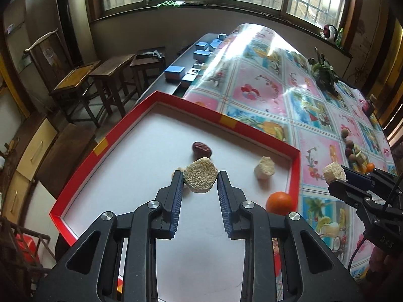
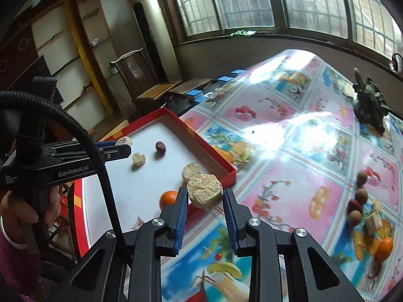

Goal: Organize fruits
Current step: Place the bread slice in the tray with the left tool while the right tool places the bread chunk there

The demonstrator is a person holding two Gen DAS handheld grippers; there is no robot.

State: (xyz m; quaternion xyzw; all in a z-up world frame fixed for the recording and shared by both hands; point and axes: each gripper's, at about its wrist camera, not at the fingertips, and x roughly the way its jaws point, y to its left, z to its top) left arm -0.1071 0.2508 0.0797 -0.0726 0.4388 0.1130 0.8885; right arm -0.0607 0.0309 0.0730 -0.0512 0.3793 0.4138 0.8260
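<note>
Left gripper (image 1: 200,176): held over the red-walled tray (image 1: 294,173), angled down toward its white floor. Jaws part-way closed on a pale, spongy hexagonal chunk (image 1: 200,178), pinched at its two sides and lifted clear of the tray floor. In the right wrist view the person's hand (image 2: 24,207) grips its handle at far left, a bangle at the wrist.

Tray contents, left to right: a small pale piece mostly hidden behind the left finger; a dark red date (image 1: 201,149); a pale cut chunk (image 1: 264,167) near the right wall; an orange (image 1: 279,202) in the near right corner.

Right gripper (image 2: 205,197): held over the surface just beside the tray's right wall, tilted slightly down. Jaws part-way closed on a second spongy pale chunk (image 2: 205,195), clamped by its sides and carried in the air.

Surface (image 1: 262,93): glossy plastic cloth printed with fruit panels in pink and blue, strong window glare across it. Far right of the cloth, a loose group of fruits (image 2: 367,214): brown round ones, a red date, pale cubes, an orange. A dark potted plant (image 2: 370,105) stands toward the far edge.

Room: barred windows along the back wall; wooden stools (image 1: 100,80) at left; blue boxes (image 1: 176,71) on a dark table beyond the tray.
</note>
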